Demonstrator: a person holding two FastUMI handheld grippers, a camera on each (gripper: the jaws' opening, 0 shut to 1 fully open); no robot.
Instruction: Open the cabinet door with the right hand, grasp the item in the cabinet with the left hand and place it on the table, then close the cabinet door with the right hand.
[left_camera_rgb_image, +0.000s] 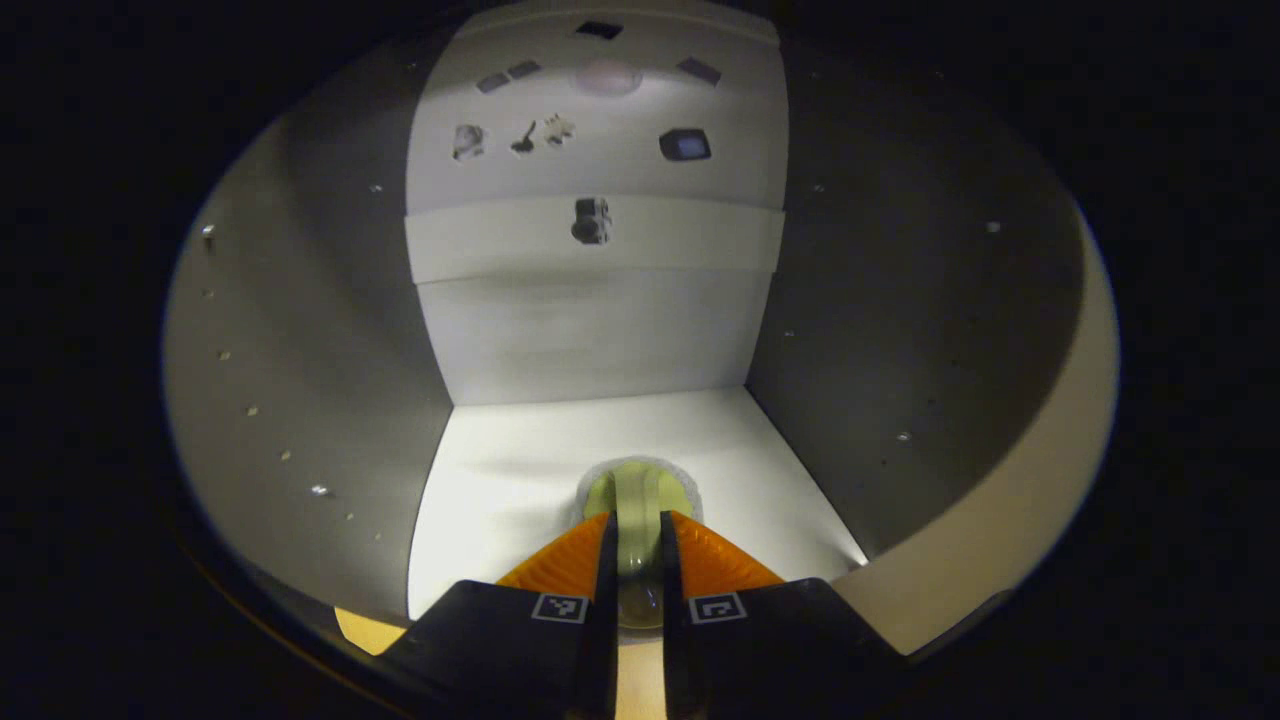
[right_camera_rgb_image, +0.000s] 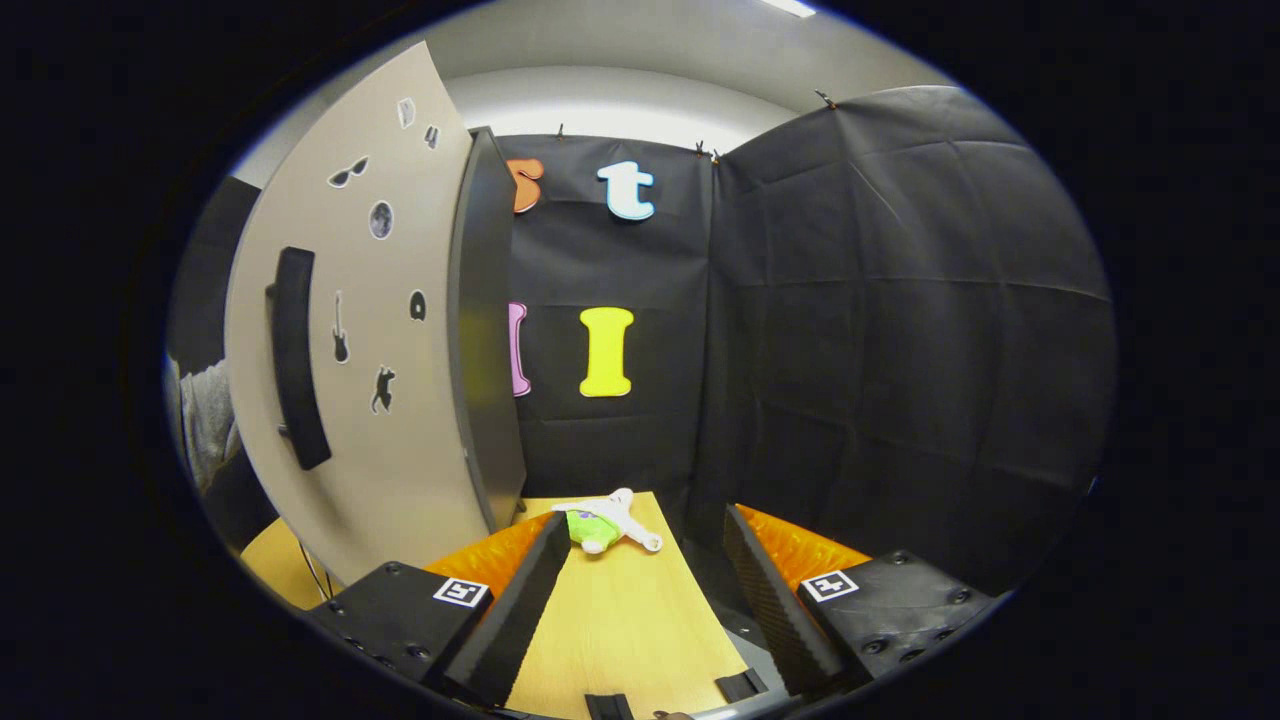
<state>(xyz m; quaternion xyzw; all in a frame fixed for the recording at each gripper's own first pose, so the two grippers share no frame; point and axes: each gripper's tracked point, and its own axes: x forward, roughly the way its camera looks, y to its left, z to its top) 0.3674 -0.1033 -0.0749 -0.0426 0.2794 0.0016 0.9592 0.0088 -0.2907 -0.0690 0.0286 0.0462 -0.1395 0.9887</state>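
Note:
In the left gripper view I look into the cabinet (left_camera_rgb_image: 600, 330), with its pale back wall and grey side walls. A pale green rounded item (left_camera_rgb_image: 640, 490) rests on the white cabinet floor (left_camera_rgb_image: 500, 470). My left gripper (left_camera_rgb_image: 638, 528) reaches in, and both fingers press on the item's near part, which fills the narrow gap between them. In the right gripper view the cabinet door (right_camera_rgb_image: 400, 330) stands swung open at the left, with a black bar handle (right_camera_rgb_image: 297, 360) and several stickers. My right gripper (right_camera_rgb_image: 648, 560) is open over the wooden table (right_camera_rgb_image: 620, 620), apart from the door.
A small green and white toy (right_camera_rgb_image: 603, 524) lies on the table near the door's lower edge. A grey sleeve (right_camera_rgb_image: 205, 420) shows behind the door at the far left. Black cloth walls close off the back and right.

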